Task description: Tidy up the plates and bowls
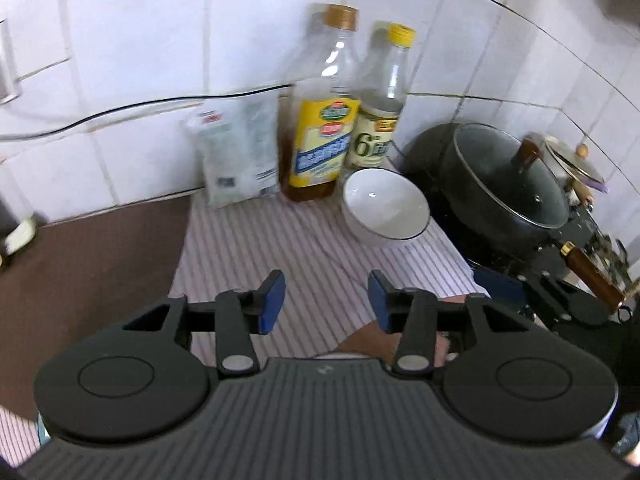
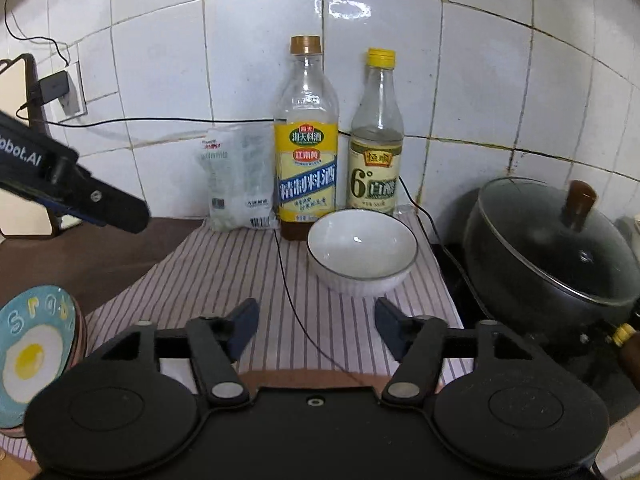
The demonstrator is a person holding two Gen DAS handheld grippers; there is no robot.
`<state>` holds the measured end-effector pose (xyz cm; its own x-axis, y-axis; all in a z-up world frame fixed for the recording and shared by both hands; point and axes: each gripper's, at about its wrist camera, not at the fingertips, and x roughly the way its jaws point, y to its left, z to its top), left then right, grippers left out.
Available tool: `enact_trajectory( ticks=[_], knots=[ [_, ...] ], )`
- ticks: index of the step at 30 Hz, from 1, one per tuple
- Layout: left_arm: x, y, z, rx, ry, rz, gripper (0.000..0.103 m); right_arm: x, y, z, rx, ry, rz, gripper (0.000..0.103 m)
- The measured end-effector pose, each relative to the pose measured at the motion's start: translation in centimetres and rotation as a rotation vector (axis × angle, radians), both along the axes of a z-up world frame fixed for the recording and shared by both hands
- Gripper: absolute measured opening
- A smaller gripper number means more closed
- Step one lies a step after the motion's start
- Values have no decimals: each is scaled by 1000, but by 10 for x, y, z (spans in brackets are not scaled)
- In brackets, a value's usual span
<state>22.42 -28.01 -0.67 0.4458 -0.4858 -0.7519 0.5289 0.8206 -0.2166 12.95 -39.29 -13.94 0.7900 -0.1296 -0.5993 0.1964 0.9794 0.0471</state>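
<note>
left gripper (image 1: 326,300) released, empty | right gripper (image 2: 316,326) released, empty | bowl (image 2: 362,254) on striped cloth (image 2: 224,276), just before bottles (image 2: 306,140) | risk: reaching in could topple bottles

Two bottles, the yellow-labelled bottle (image 2: 306,148) and the vinegar bottle (image 2: 376,140), are standing against the tiled wall (image 2: 160,60) beside a white packet (image 2: 240,184); a lidded black pot (image 2: 552,252) is sitting nearby.
</note>
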Motion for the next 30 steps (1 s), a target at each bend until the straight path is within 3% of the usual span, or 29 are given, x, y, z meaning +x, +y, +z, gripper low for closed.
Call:
enact_trajectory(
  ticks=[6, 9, 13, 22, 26, 30],
  knots=[
    [24, -19, -14, 11, -50, -15, 53, 24, -26, -26, 85, -12, -37, 75],
    [41, -29, -28, -3, -33, -12, 55, 39, -34, -40, 132, -4, -57, 89],
    [63, -48, -48, -20, 11, 24, 56, 58, -43, -62, 236, 27, -61, 90],
    [107, -101, -84, -16, 101, -26, 56, 83, -44, -90, 173, 28, -99, 91],
    [110, -109, -100, -20, 101, -47, 56, 84, -41, -95, 107, -9, -104, 92],
    [121, -112, -114, -56, 155, -15, 53, 92, -42, -100, 67, 0, -93, 94]
  ],
)
